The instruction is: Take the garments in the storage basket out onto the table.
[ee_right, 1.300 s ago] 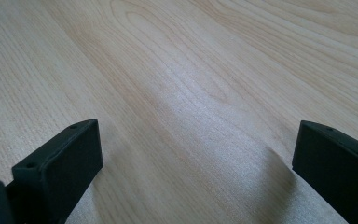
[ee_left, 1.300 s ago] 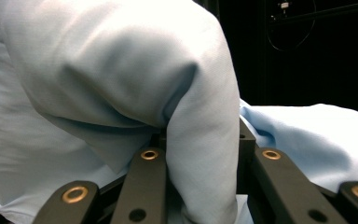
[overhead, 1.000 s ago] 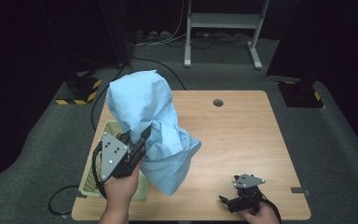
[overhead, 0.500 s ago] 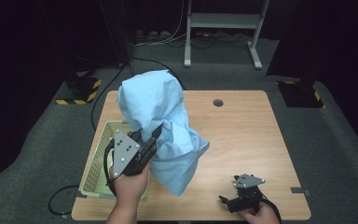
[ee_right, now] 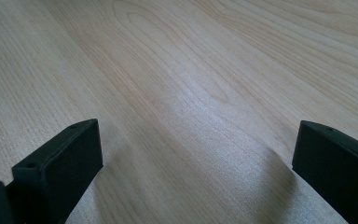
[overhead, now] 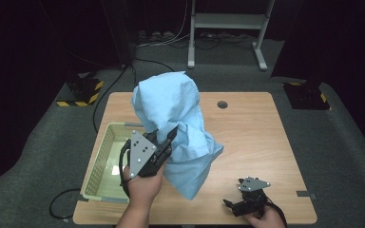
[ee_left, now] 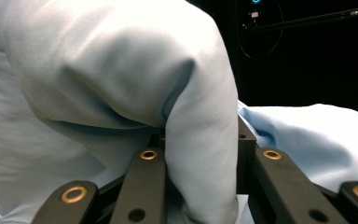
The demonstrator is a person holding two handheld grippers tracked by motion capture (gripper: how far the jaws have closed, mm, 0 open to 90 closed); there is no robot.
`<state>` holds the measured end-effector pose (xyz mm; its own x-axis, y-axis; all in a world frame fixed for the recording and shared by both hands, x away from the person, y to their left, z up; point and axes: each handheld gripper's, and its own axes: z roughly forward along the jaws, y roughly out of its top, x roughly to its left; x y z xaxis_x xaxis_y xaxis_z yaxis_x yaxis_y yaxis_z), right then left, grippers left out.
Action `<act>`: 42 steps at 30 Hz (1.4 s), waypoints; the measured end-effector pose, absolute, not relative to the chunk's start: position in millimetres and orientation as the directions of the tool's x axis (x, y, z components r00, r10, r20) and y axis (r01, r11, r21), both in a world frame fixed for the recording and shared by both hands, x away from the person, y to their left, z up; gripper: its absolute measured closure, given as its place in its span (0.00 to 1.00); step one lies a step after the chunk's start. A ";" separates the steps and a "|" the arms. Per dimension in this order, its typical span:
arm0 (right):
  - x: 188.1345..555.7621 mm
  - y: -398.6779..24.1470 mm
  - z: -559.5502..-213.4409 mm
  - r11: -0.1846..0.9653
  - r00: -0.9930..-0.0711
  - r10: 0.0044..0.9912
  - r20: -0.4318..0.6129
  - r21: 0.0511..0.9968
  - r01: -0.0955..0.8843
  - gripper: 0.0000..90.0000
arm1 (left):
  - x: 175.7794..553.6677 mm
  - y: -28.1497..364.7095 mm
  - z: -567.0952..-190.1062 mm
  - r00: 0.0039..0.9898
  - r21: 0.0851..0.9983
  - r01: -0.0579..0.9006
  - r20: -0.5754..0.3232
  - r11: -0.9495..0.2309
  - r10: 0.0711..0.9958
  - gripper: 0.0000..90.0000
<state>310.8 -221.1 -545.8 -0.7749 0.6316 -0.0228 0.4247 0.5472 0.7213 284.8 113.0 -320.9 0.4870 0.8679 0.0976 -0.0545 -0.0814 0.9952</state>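
Observation:
A light blue cloth (overhead: 171, 109) hangs bunched in the air over the left half of the wooden table (overhead: 261, 133), its lower end drooping toward the tabletop. My left gripper (overhead: 170, 137) is shut on a fold of it. In the left gripper view the cloth (ee_left: 121, 70) drapes over and between the black jaws of that gripper (ee_left: 200, 154). My right gripper (overhead: 230, 205) rests low at the table's front right. In the right gripper view this gripper (ee_right: 196, 154) stands open, with bare wood (ee_right: 191, 70) between its jaws.
A pale green plastic basket (overhead: 95, 166) sits at the table's front left, just left of the held cloth. A round cable hole (overhead: 222, 104) lies near the far edge. Black cables and a white stand's feet (overhead: 261, 61) are on the floor beyond.
My left gripper has carried the cloth to the right, away from above the basket and toward the table's middle. The right gripper has stayed where it was.

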 end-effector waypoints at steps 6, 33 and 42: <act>310.8 -221.2 -545.8 0.548 -0.776 0.630 -0.022 0.721 0.424 0.01 | 288.0 105.0 -320.5 0.494 0.995 -0.058 0.104 -0.087 0.863 0.82; 310.9 -222.7 -545.5 0.538 -0.779 0.627 -0.007 0.727 0.427 0.02 | 325.2 61.3 -317.3 0.511 0.991 -0.065 0.134 -0.117 0.849 0.82; 311.2 -223.5 -545.4 0.531 -0.777 0.630 -0.001 0.731 0.429 0.02 | 339.5 51.2 -313.0 0.484 0.984 -0.082 0.176 -0.156 0.857 0.82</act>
<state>311.2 -223.5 -545.4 -0.7769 0.6296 -0.0015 0.4290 0.5311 0.7307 339.5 51.2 -313.0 0.4838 0.8572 0.1763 -0.0821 -0.1561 0.9843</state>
